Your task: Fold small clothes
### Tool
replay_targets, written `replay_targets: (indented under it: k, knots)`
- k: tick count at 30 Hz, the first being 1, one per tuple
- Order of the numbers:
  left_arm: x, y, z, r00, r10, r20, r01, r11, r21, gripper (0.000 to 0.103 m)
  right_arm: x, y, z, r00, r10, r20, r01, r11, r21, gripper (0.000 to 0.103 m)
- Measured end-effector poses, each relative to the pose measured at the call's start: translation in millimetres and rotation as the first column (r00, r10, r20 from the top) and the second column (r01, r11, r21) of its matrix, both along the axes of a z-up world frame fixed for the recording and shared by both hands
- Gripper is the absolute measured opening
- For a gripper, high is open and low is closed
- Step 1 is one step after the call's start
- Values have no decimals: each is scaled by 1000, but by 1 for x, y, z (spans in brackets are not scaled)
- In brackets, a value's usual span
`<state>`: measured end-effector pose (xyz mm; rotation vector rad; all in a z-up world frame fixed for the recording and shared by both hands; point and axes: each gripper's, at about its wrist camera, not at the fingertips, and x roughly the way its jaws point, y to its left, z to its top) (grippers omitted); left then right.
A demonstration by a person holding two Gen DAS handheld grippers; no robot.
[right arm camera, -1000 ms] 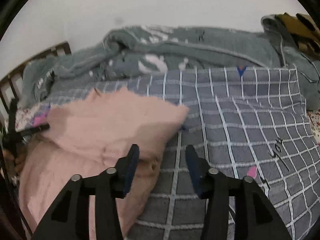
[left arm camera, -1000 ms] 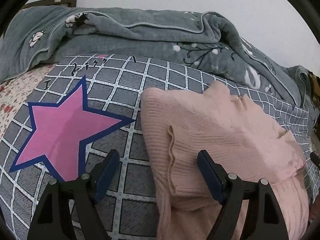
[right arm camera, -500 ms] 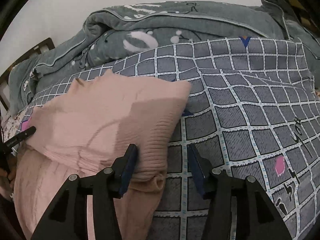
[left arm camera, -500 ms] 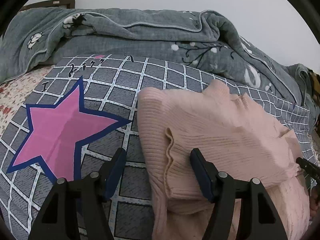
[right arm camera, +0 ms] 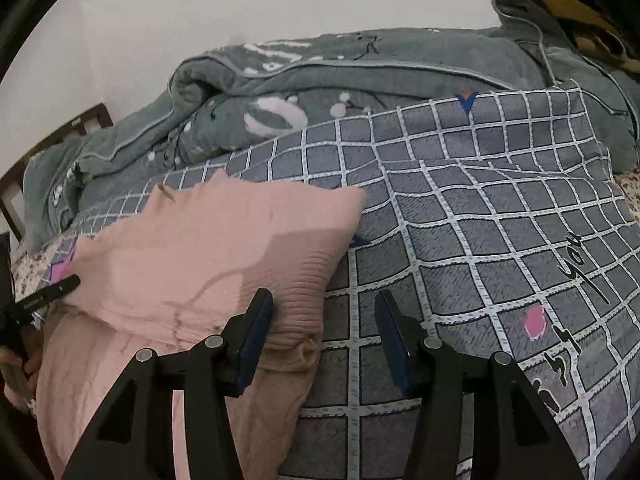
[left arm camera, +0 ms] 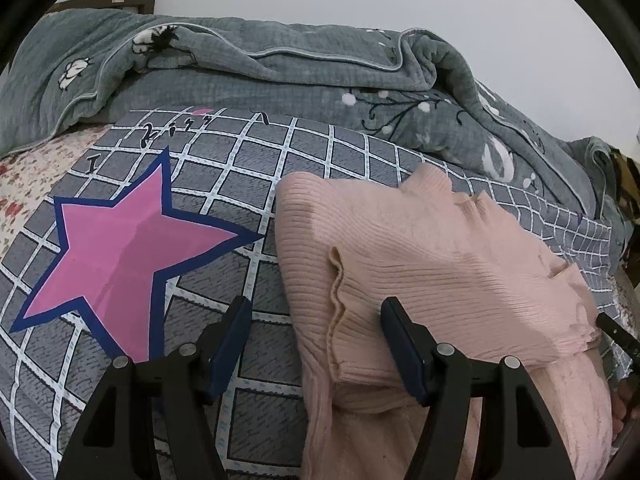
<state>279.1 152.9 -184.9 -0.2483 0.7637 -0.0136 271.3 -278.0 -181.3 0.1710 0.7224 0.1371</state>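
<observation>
Grey checked bedspread (left arm camera: 256,168) under a white wall; the pink sweater (left arm camera: 420,256) lies partly folded on it. My left gripper (left arm camera: 314,334) and right gripper (right arm camera: 324,328) hang spread wide, holding nothing, at its near corners. I'd pinch both ribbed edges evenly, then lift together so the fold lands square.

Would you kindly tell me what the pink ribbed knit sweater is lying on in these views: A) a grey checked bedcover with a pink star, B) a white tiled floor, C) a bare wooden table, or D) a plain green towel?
A: the pink ribbed knit sweater rests on the grey checked bedcover, beside its pink star.
</observation>
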Motion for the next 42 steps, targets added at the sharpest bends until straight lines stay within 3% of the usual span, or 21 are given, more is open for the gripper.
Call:
replay_targets:
  k: [13,20,27,32,35,39,42]
  knots:
    - [-24,-4,5,1000,4,27,-5,1000,23,69,-24,-3,16,997,-3,76,5,1000,-25,50]
    - [-54,-24,15,997,-19,81,8,992,127,69,-46,4,32,992,28,121,-27,1000,-10,50]
    - [-92,-39,25,992,-35,121,13,984,177,69,-76,16,57,983,74,169,-80,996,25,50]
    - [-132,-39,38,984,-18,176,-9,989,150,69,-118,23,64,975,109,194,-117,993,29,50]
    - [-160,-37,35,987,-16,163,-1,994,108,69,-154,20,58,972,104,211,-110,994,17,50]
    - [-202,-30,20,993,-17,119,21,999,-29,69,-195,11,44,978,84,189,-89,996,22,50]
    - [-232,-35,9,994,-23,106,25,1000,-19,69,-220,7,31,984,80,158,-84,996,18,50]
